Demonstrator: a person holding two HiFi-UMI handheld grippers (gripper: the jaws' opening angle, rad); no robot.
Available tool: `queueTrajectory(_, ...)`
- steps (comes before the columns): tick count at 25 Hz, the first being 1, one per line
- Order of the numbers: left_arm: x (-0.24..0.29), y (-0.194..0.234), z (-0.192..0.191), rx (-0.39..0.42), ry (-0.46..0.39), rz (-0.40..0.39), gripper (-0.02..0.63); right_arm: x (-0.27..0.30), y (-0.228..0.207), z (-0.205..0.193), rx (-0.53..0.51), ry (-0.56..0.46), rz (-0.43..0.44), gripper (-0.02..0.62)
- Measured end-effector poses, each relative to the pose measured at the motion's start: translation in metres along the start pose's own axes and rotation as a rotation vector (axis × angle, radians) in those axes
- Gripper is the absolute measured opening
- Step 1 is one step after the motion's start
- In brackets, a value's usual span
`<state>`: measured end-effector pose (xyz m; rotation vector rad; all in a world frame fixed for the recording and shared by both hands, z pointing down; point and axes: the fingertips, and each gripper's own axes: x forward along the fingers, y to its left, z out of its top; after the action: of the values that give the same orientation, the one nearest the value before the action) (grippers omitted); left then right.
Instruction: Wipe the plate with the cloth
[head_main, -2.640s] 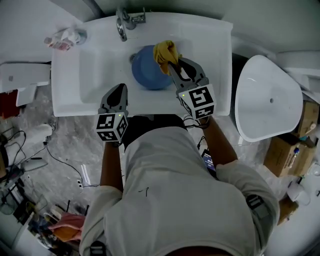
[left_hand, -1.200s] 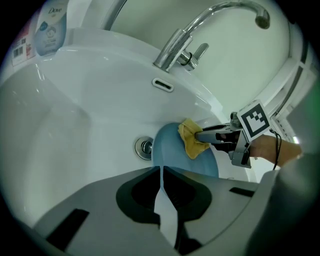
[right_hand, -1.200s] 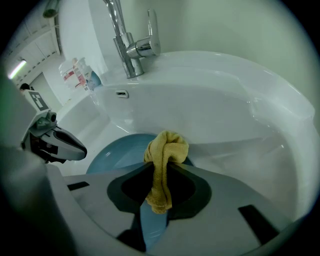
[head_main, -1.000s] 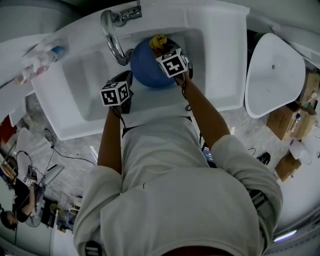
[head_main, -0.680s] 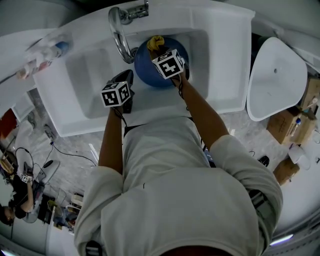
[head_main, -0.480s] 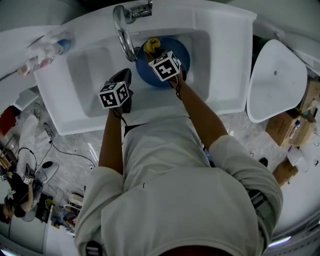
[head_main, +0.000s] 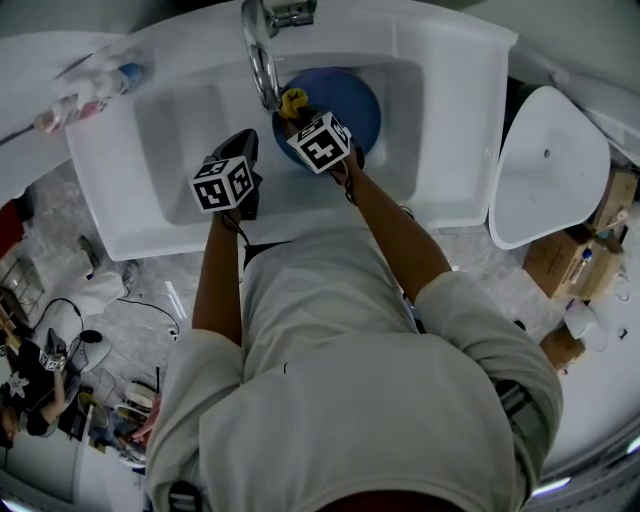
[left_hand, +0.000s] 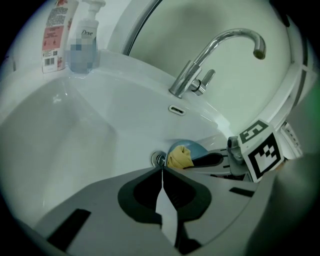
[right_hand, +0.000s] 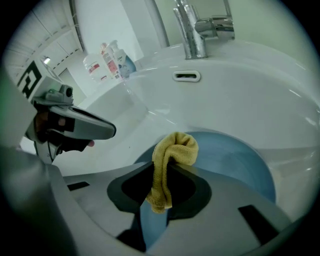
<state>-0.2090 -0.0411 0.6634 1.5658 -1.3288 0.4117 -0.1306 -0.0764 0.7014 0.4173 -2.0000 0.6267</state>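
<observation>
A blue plate (head_main: 345, 105) (right_hand: 235, 157) (left_hand: 196, 148) lies in the bowl of the white sink (head_main: 430, 150). My right gripper (head_main: 297, 112) (right_hand: 167, 160) is shut on a yellow cloth (head_main: 293, 101) (right_hand: 172, 160) (left_hand: 180, 157), holding it over the plate's left part. The cloth bulges past the fingertips and hangs down between the jaws. My left gripper (head_main: 243, 150) (left_hand: 162, 170) is shut with nothing in it, over the sink's front rim to the left of the right gripper.
A chrome tap (head_main: 264, 45) (left_hand: 210, 60) (right_hand: 192, 30) arches over the bowl just behind the cloth. The drain (left_hand: 158, 160) sits beside the plate. Bottles (head_main: 85, 95) (left_hand: 70, 35) (right_hand: 112, 62) stand at the sink's back left. A second white basin (head_main: 545, 170) stands to the right.
My right gripper has carried the cloth leftward across the plate toward the tap. The left gripper stayed shut at the front rim.
</observation>
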Motion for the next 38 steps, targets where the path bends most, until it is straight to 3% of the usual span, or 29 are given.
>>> queueTrajectory(11, -0.001, -0.007, -0.001, 0.003, -0.010, -0.007, 0.025, -0.009, 0.031, -0.045, -0.109, 0.108, 0.115, 0.077)
queueTrajectory(22, 0.004, -0.021, -0.009, 0.031, 0.015, -0.024, 0.025, -0.029, 0.033, -0.079, -0.262, 0.187, 0.119, 0.077)
queueTrajectory(32, 0.013, -0.033, -0.014, 0.074, 0.047, -0.041, 0.025, -0.047, 0.016, -0.109, -0.248, 0.252, 0.109, 0.077)
queueTrajectory(38, 0.019, -0.044, -0.014, 0.097, 0.057, -0.056, 0.025, -0.059, -0.007, -0.115, -0.108, 0.248, 0.055, 0.077)
